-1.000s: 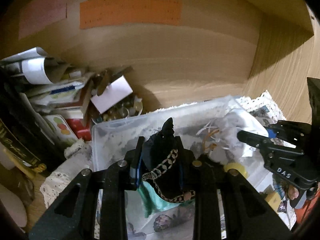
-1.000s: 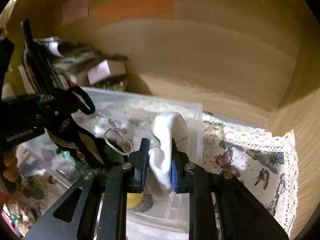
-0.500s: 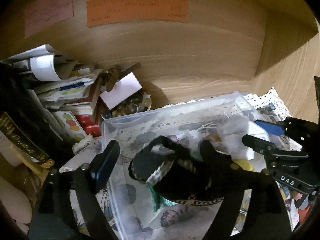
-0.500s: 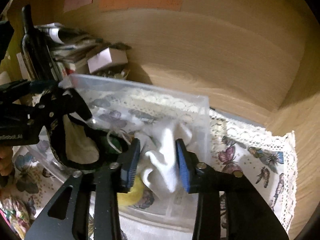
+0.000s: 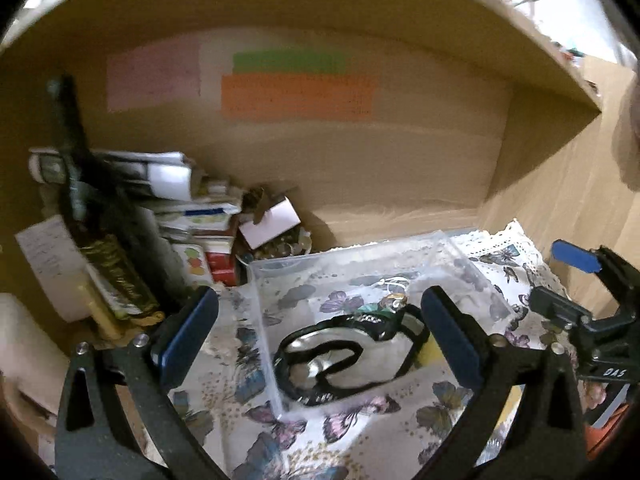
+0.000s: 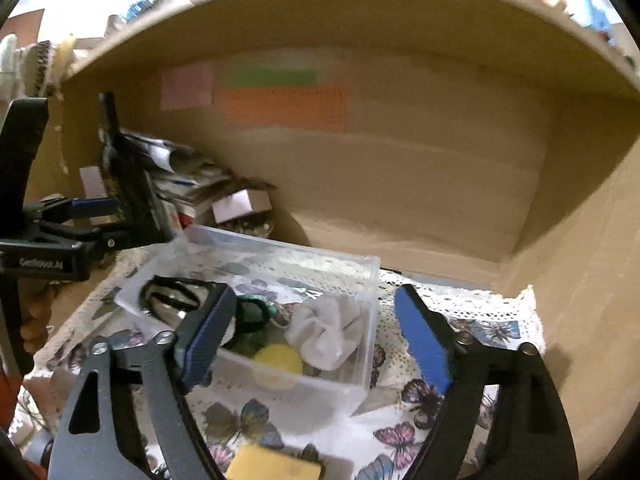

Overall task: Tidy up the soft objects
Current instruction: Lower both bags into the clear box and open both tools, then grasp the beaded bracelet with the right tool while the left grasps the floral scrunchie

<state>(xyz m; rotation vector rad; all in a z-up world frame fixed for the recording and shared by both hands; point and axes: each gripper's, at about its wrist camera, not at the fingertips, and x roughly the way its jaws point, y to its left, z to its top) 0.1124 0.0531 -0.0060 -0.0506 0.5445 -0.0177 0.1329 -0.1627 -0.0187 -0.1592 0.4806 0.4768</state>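
Observation:
A clear plastic box (image 5: 260,280) (image 6: 360,360) stands on a butterfly-print cloth (image 5: 352,416) inside a wooden shelf. In it lie a black trimmed fabric band (image 5: 340,360) (image 6: 168,296), a white scrunched cloth (image 6: 328,330), a green soft item (image 6: 256,312) and a yellow round piece (image 6: 278,360). My left gripper (image 5: 320,336) is open and empty, above and in front of the box. My right gripper (image 6: 316,336) is open and empty, held back over the box's near right corner; it also shows in the left wrist view (image 5: 580,280).
A pile of papers, booklets and small boxes (image 5: 180,216) fills the shelf's back left, with a dark tall item (image 5: 104,248) leaning there. Coloured notes (image 5: 296,92) are on the back wall. A yellow sponge-like block (image 6: 272,464) lies on the cloth in front.
Both grippers opened, let go of the black band and the white cloth into the box, and pulled back and up from it.

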